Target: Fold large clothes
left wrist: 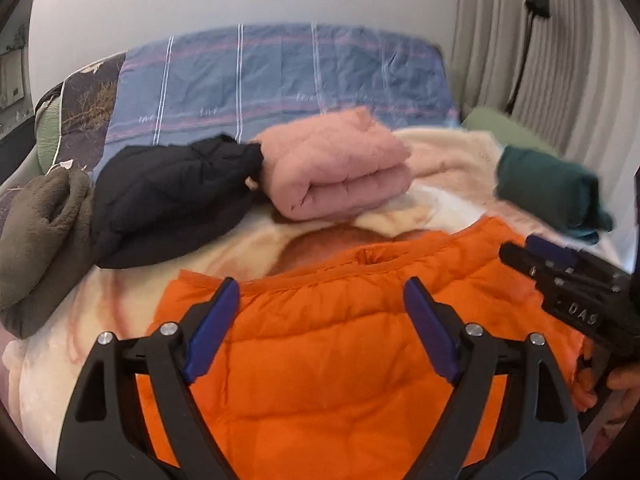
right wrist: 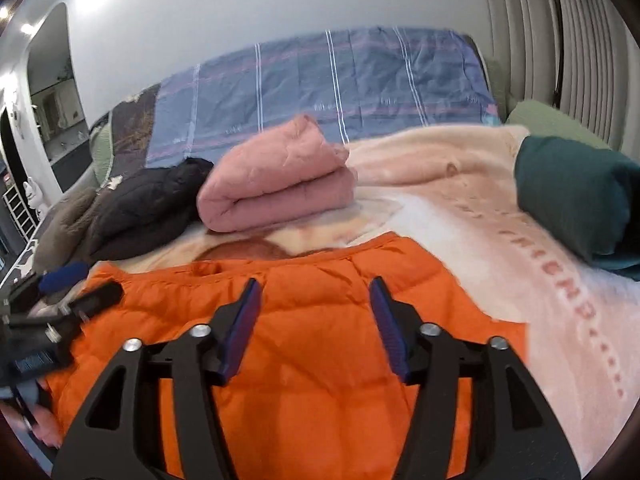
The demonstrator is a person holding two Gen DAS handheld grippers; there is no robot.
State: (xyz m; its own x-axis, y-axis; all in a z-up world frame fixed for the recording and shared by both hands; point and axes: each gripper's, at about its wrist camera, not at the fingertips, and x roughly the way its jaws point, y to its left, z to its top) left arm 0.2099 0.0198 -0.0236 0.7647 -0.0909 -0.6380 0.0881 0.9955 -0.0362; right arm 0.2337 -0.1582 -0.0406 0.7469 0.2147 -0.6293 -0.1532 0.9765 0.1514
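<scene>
An orange quilted jacket (left wrist: pixel 320 340) (right wrist: pixel 312 344) lies flat on a cream blanket on the bed, its far hem toward the folded clothes. My left gripper (left wrist: pixel 322 292) hovers over it, jaws wide apart, nothing between the blue pads. My right gripper (right wrist: pixel 316 290) is also above the jacket, open and empty. Each gripper shows in the other's view: the right gripper (left wrist: pixel 540 258) at the right edge, the left gripper (right wrist: pixel 86 286) at the left edge.
Behind the jacket sit a folded pink quilted garment (left wrist: pixel 336 172) (right wrist: pixel 276 184), a black puffy garment (left wrist: pixel 172 200) (right wrist: pixel 148 208), an olive fleece (left wrist: pixel 40 240) and a folded dark green item (left wrist: pixel 548 192) (right wrist: pixel 576 200). A blue striped bedcover (left wrist: pixel 280 76) lies beyond; curtains (left wrist: pixel 560 60) on the right.
</scene>
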